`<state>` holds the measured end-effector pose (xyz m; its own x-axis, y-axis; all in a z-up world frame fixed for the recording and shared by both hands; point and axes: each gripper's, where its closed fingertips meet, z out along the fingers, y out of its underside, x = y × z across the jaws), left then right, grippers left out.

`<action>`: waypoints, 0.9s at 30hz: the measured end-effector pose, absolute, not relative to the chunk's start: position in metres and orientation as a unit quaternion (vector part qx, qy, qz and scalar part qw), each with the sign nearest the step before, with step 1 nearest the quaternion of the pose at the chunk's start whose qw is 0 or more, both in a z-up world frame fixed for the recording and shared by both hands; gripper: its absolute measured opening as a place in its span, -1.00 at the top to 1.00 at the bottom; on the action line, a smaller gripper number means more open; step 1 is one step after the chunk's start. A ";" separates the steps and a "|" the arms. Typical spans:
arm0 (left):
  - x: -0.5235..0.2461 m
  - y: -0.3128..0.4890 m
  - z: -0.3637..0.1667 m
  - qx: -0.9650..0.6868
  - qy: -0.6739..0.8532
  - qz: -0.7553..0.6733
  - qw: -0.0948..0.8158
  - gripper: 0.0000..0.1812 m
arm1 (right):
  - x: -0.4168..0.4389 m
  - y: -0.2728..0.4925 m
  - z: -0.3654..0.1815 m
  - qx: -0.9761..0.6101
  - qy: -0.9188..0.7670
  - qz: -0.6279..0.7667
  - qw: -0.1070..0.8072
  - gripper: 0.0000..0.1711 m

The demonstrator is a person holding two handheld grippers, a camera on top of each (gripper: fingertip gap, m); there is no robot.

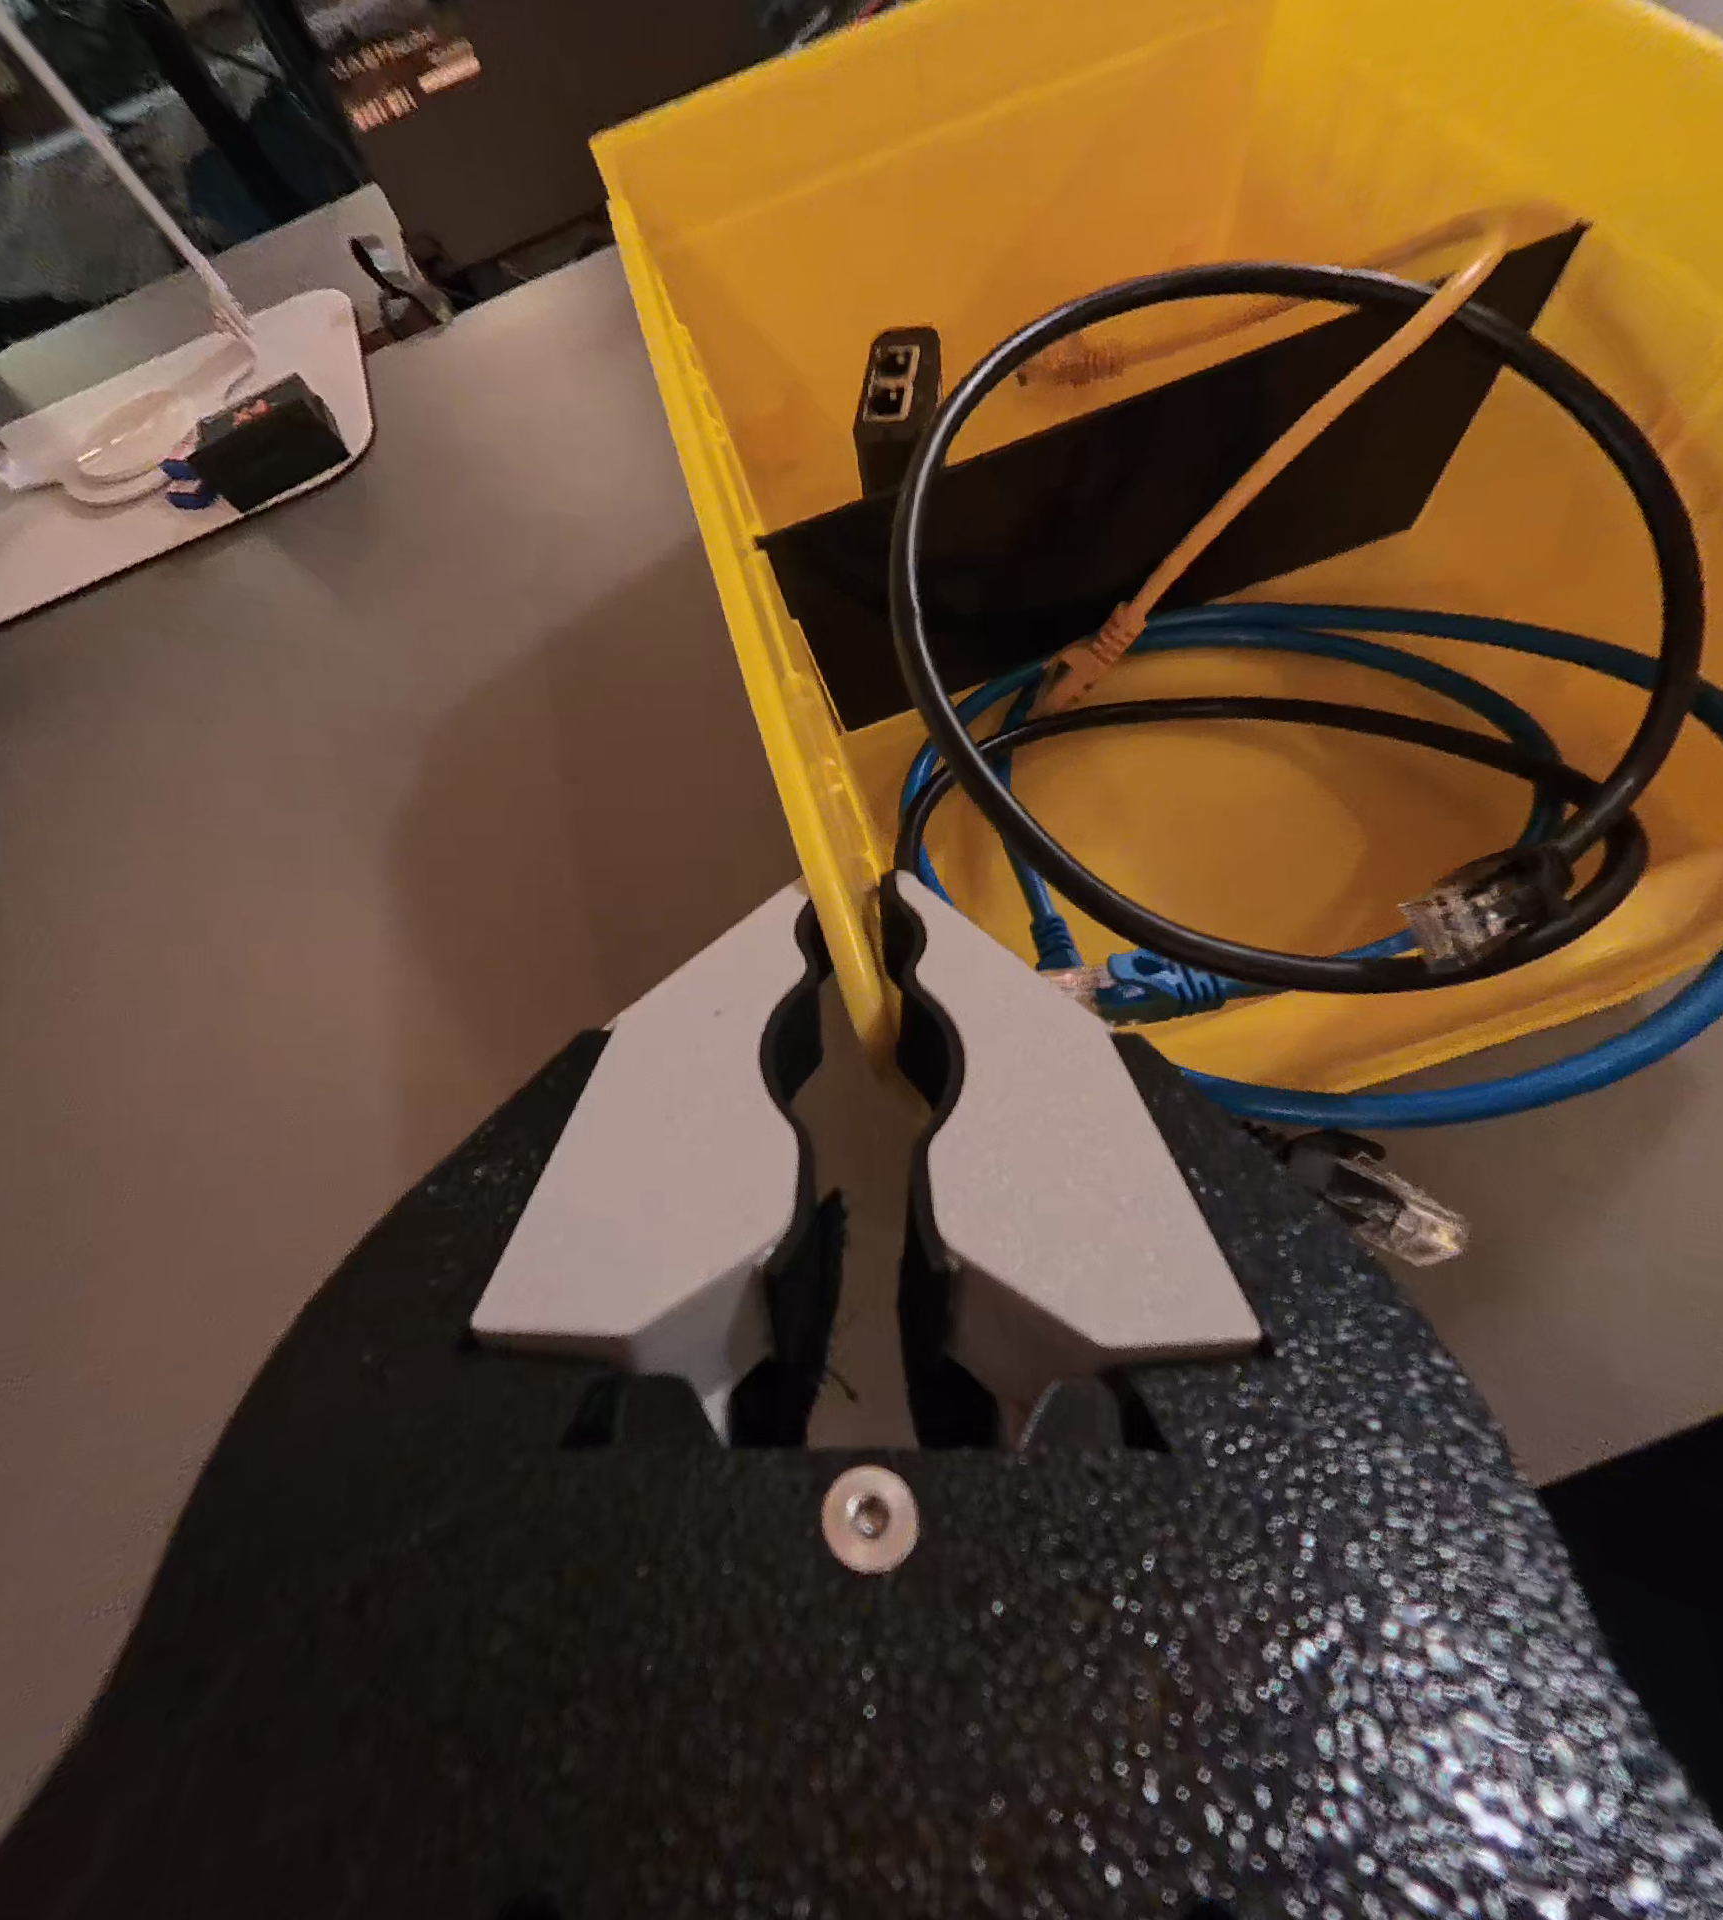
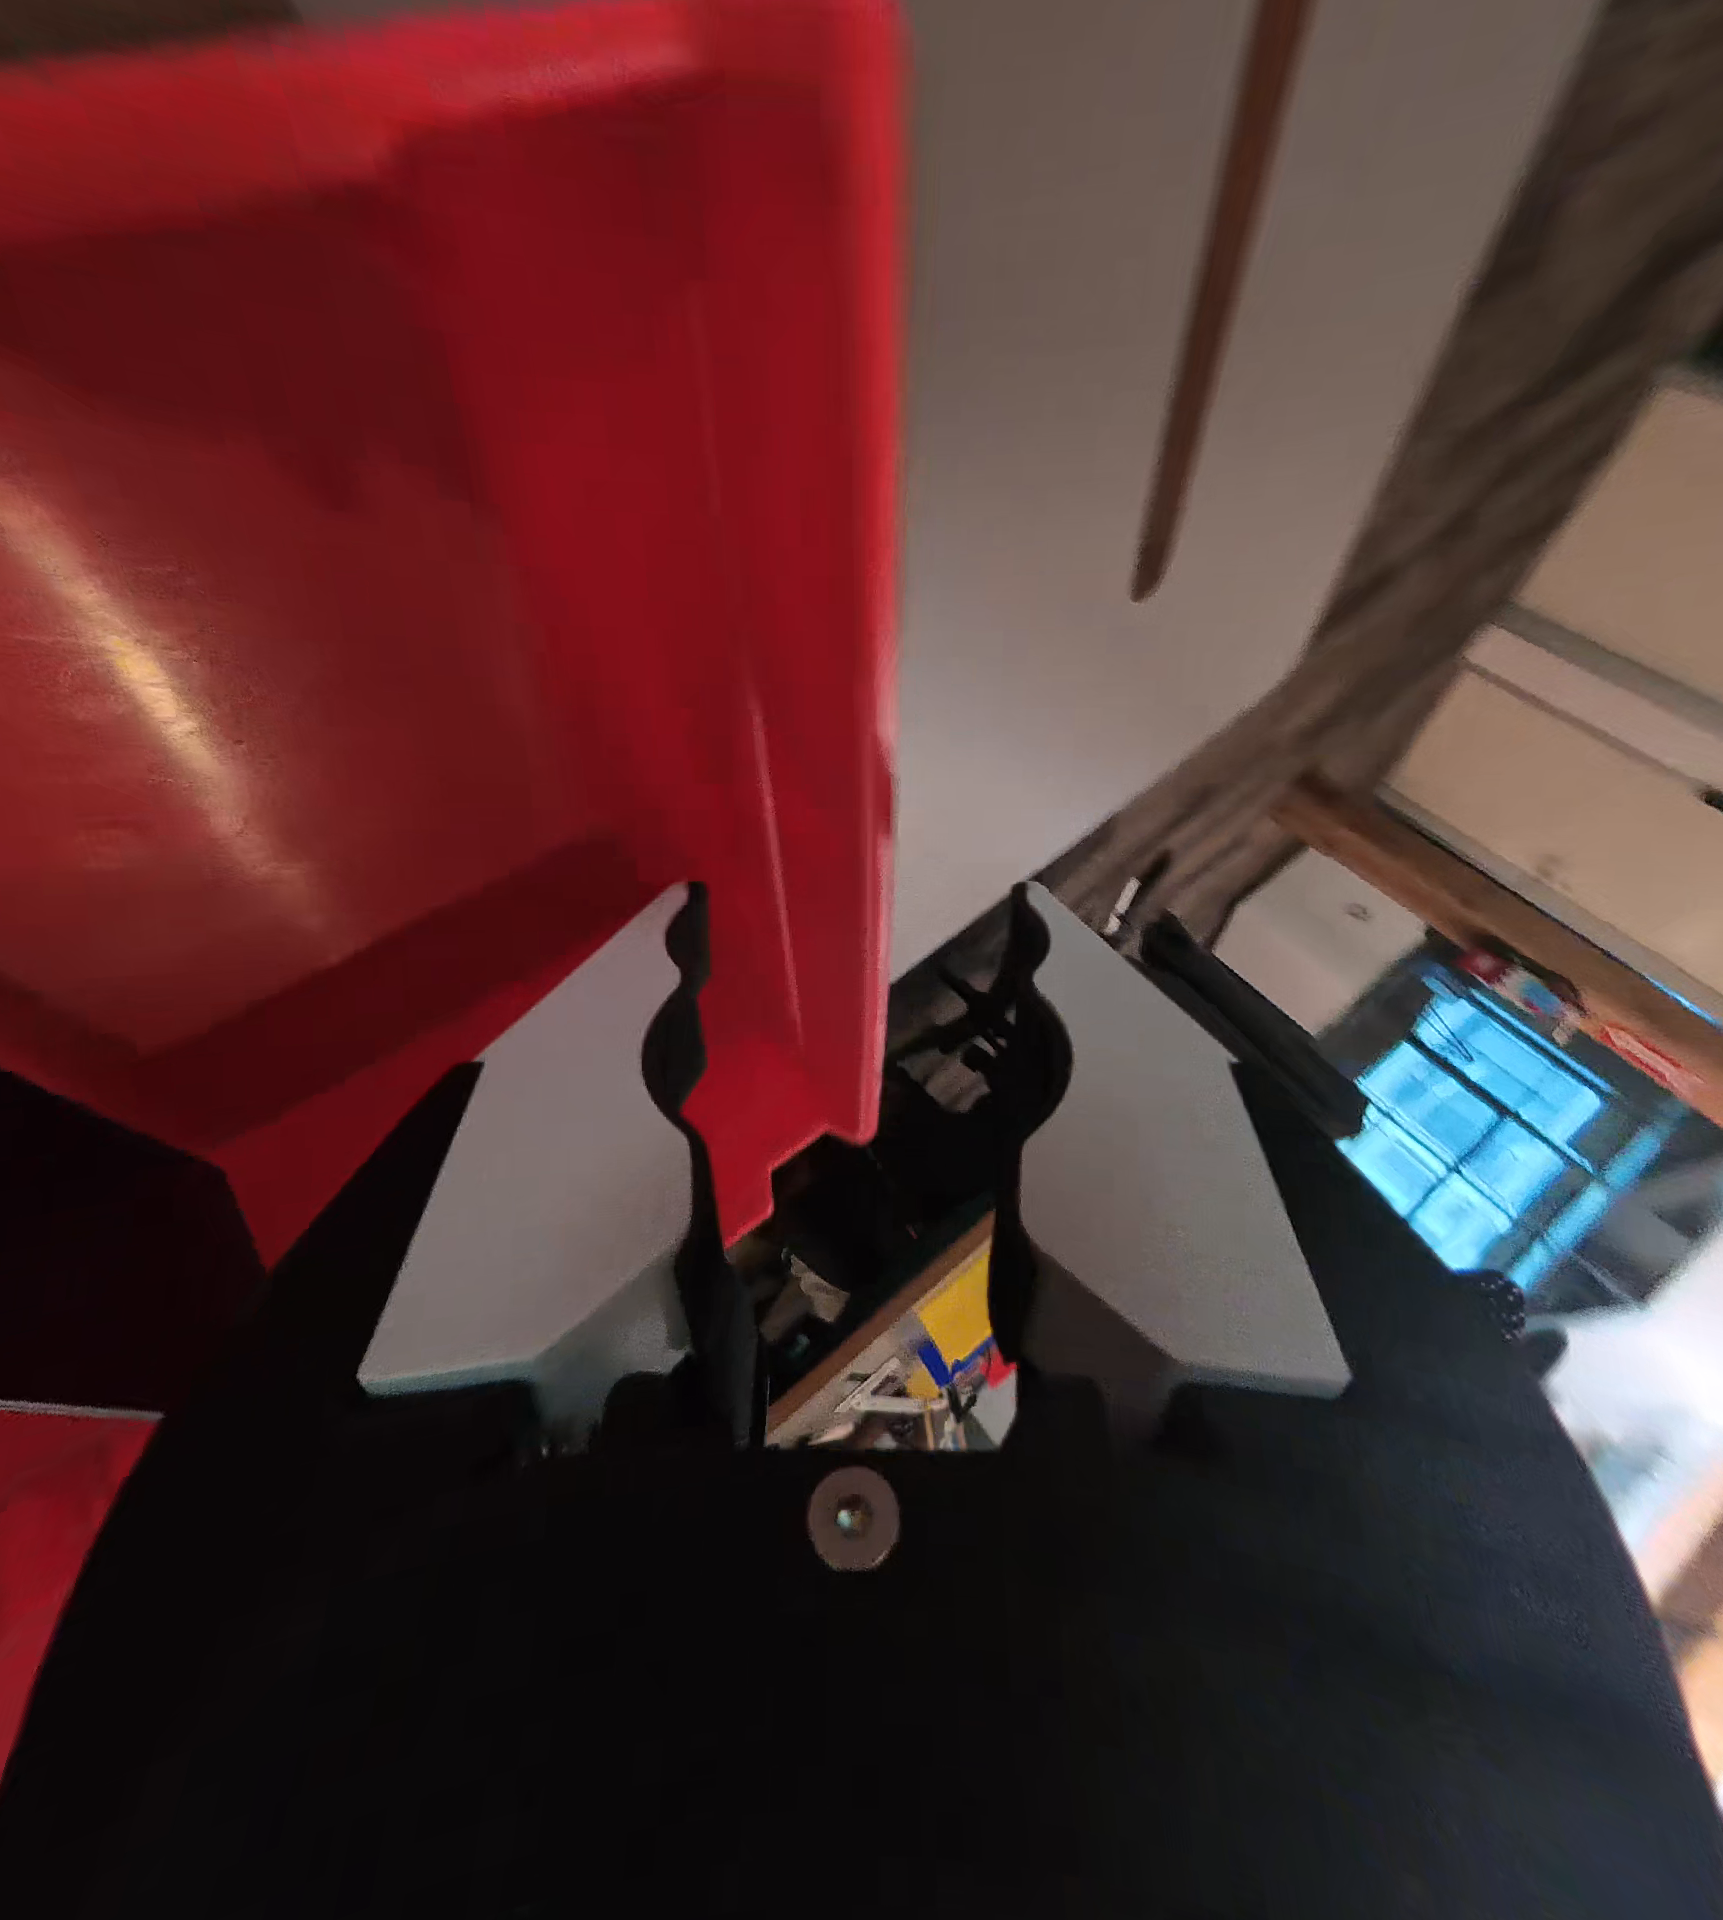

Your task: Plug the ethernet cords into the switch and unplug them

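Blurred room behind; left gripper (image 1: 849, 904) jaws pinch yellow bin (image 1: 940, 208) wall, right gripper (image 2: 857, 904) jaws wide

My left gripper (image 1: 849, 909) shows matt grey fingers (image 1: 670, 1122) that look like smooth plastic, seated in a rough, sparkly black body with one bright metal screw (image 1: 869, 1525). The yellow bin (image 1: 940, 187) I see is smooth plastic with a soft sheen, split by a matt black divider (image 1: 1148, 478). Its cords, the black cord (image 1: 940, 499), blue cord (image 1: 1667, 1018) and orange cord (image 1: 1283, 436), wear smooth rubbery jackets and clear glossy plugs. The table (image 1: 317, 831) looks matt grey. By my right gripper (image 2: 855, 899), the red bin (image 2: 369, 520) is glossy plastic, blurred; a wooden beam (image 2: 1563, 956) sits behind.
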<state>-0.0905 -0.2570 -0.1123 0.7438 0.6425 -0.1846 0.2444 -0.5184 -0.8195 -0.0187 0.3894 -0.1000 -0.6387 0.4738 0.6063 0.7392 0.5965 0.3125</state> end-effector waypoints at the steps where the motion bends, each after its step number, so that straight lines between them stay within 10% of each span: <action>1: -0.090 -0.257 -0.112 -0.829 -0.267 0.246 0.425 0.94 | -0.021 0.391 -0.093 -0.360 -0.850 -0.282 0.262 0.34; 10: -0.085 -0.260 -0.116 -0.807 -0.284 0.266 0.444 0.93 | 0.053 0.344 -0.024 -0.545 -0.668 0.101 0.497 0.27; 17: -0.079 -0.248 -0.110 -0.789 -0.303 0.263 0.466 0.57 | 0.193 0.292 -0.013 -0.531 -0.495 0.280 0.628 0.05; 27: -0.073 -0.245 -0.099 -0.777 -0.294 0.303 0.466 0.34 | 0.234 0.293 -0.050 -0.596 -0.448 0.297 0.597 -0.05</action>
<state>-0.0732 -0.2452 -0.0987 0.6431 0.7400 -0.1970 0.1745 -0.3920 -0.9033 0.2338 0.2930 -0.0500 0.4220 0.8885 0.1801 0.1787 0.1133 -0.9774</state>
